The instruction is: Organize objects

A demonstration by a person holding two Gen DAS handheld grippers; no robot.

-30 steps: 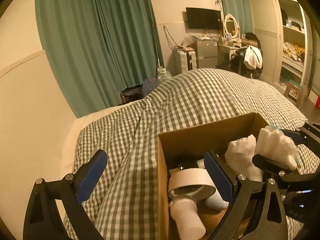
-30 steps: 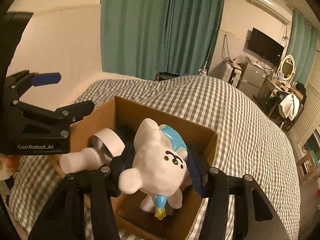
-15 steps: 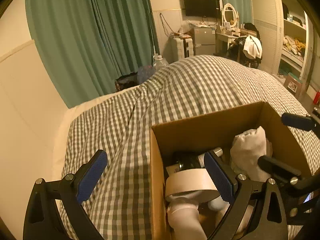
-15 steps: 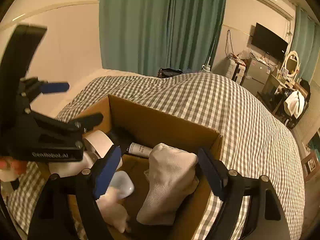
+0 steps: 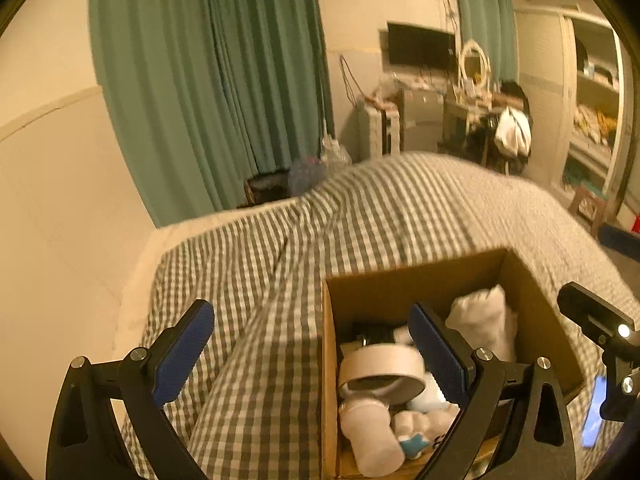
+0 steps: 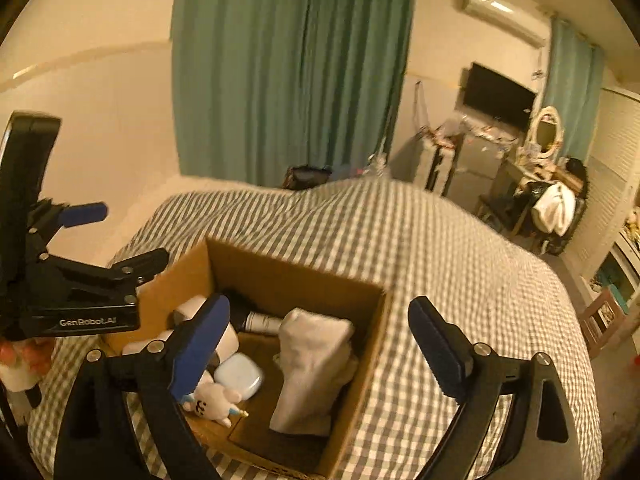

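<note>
A brown cardboard box (image 6: 362,360) stands on the checked bedspread; it also shows in the left wrist view (image 5: 532,280). Inside lie a white plush toy with blue trim (image 6: 214,398), a folded white sock (image 6: 314,364), a pale blue case (image 6: 239,376), a tape roll (image 5: 380,372), a white bottle (image 5: 370,436) and a dark tube (image 6: 262,322). My right gripper (image 6: 318,352) is open and empty above the box's right half. My left gripper (image 5: 310,350) is open and empty, straddling the box's left wall; it shows at the left of the right wrist view (image 6: 86,240).
The grey-and-white checked bedspread (image 6: 440,248) covers the bed around the box. A cream wall and green curtains (image 5: 208,80) stand behind. Past the bed's far end are a TV (image 6: 498,96), a desk with a round mirror (image 6: 546,132) and shelves at the right.
My right gripper opened and let go of the plush toy, which now lies in the box's near left corner. Both grippers then lifted and drew back a little from the box.
</note>
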